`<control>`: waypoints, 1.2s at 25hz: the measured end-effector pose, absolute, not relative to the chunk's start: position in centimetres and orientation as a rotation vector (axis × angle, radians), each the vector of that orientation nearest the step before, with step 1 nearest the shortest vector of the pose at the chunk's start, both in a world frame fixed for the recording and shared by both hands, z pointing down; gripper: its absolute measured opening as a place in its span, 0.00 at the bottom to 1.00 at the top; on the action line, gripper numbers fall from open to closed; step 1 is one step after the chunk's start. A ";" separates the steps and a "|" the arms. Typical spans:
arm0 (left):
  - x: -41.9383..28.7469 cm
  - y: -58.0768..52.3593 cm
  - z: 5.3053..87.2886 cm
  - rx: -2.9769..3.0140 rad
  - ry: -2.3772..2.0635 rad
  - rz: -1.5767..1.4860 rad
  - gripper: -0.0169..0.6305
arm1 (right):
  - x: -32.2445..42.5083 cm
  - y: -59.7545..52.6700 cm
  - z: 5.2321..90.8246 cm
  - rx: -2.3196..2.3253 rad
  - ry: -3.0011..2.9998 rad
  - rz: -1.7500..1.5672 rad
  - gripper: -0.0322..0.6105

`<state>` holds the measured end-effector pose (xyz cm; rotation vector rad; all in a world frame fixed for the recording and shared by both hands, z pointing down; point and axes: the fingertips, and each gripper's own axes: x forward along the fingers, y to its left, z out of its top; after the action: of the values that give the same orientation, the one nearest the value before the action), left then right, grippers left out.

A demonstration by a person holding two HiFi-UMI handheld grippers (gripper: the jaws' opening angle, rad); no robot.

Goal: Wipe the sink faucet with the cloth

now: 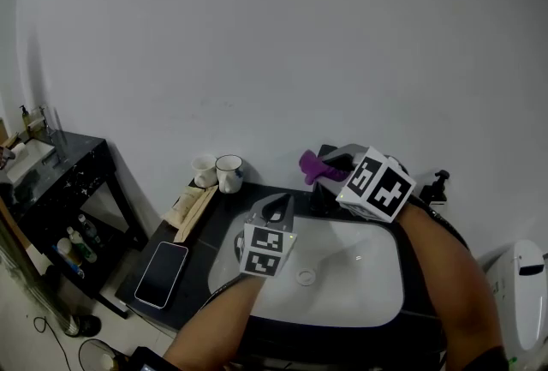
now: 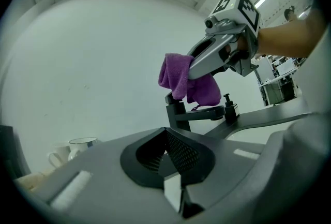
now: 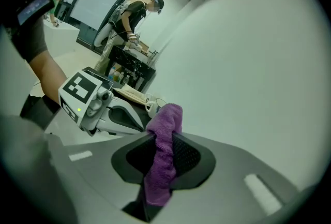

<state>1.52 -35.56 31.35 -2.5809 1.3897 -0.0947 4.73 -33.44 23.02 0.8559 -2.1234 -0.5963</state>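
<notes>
My right gripper is shut on a purple cloth, which hangs in a fold between its jaws. In the left gripper view the cloth sits just above the black faucet and its spout; I cannot tell whether they touch. In the head view the gripper and cloth hide most of the faucet. My left gripper hovers over the near-left part of the white sink, jaws shut with nothing in them, pointing at the faucet.
Two white mugs and a beige bundle stand on the black counter's left, with a phone nearer me. A black soap pump stands right of the faucet. A dark side table stands far left.
</notes>
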 end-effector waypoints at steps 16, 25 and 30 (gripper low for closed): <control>0.6 -35.8 31.3 -2.575 1.416 -0.094 0.05 | 8.5 -32.3 27.7 0.799 -1.823 -0.775 0.16; 1.6 -35.7 31.5 -2.581 1.383 -0.107 0.05 | 9.0 -37.0 28.6 0.821 -1.728 -0.843 0.16; 2.1 -35.4 31.8 -2.592 1.360 -0.111 0.05 | 9.4 -38.7 28.8 0.851 -1.786 -0.800 0.16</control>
<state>2.12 -35.44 31.77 -2.5918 1.3600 -0.1108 9.36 -38.72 28.78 0.8513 -1.7863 -0.7999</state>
